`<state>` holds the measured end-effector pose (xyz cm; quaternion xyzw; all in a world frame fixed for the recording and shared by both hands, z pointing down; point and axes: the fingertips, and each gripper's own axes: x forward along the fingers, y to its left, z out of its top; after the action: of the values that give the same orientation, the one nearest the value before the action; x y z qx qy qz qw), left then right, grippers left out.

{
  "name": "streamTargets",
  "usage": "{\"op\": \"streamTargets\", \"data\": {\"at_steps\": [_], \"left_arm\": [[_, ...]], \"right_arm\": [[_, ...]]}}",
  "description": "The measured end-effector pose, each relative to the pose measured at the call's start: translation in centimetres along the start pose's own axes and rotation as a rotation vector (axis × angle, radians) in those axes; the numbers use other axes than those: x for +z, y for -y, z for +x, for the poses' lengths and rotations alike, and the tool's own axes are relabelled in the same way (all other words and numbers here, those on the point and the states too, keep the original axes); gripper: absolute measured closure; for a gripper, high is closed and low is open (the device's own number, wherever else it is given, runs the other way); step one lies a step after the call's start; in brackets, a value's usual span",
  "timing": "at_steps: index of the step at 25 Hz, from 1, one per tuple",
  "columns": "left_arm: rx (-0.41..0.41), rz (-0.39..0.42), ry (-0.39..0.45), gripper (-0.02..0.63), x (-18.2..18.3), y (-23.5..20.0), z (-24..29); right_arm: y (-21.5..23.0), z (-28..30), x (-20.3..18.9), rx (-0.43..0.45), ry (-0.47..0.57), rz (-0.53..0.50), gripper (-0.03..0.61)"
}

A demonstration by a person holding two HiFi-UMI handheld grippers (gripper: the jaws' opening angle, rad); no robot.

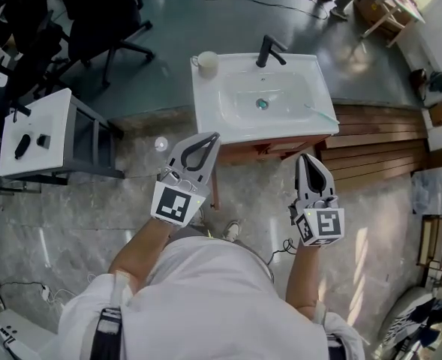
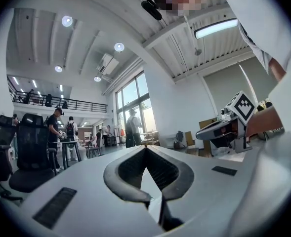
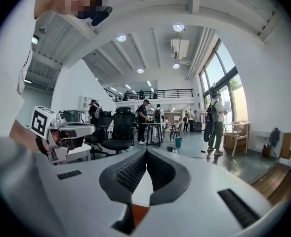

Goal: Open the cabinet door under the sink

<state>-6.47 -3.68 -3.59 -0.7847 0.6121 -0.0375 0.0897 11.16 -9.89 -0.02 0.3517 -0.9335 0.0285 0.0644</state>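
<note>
So the cabinet (image 1: 281, 148) sits under the white sink (image 1: 205, 96), and both claws are on the near side of its front, not touching it. In the head view the left claw (image 1: 215, 136) has its tip over the cabinet's front left corner. The right claw (image 1: 302, 157) points at the front right part. Both are pinched fully together with nothing between them. You can see that best in the left claw's own view (image 2: 145, 147) and the right's (image 3: 146, 152), which look out level across the room.

The cabinet is reddish-brown wood. From above only a thin strip of its front pokes out under the sink's front edge, so I can't tell how the door stands.

The basin has a drain (image 1: 262, 103) in the middle and a black tap (image 1: 269, 49) at the back edge. A pale cup (image 1: 207, 63) stands on the sink's back left corner, and I can't make out what's in it.
</note>
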Motion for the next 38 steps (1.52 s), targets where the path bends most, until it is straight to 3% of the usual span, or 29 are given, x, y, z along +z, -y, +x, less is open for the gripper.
{"op": "streamTargets", "data": {"at_steps": [10, 26, 38], "left_arm": [[0.079, -0.009, 0.058, 0.601, 4.6, -0.9, -0.3], [0.123, -0.042, 0.074, 0.601, 4.7, -0.3, -0.4], [0.128, -0.037, 0.057, 0.601, 5.1, 0.7, -1.2]], "right_arm": [[2.5, -1.7, 3.4, -0.028, 0.071, -0.007, 0.548], [2.6, -3.7, 7.1, -0.001, 0.163, -0.002, 0.548], [1.8, -4.3, 7.5, 0.023, 0.163, -0.022, 0.548]]}}
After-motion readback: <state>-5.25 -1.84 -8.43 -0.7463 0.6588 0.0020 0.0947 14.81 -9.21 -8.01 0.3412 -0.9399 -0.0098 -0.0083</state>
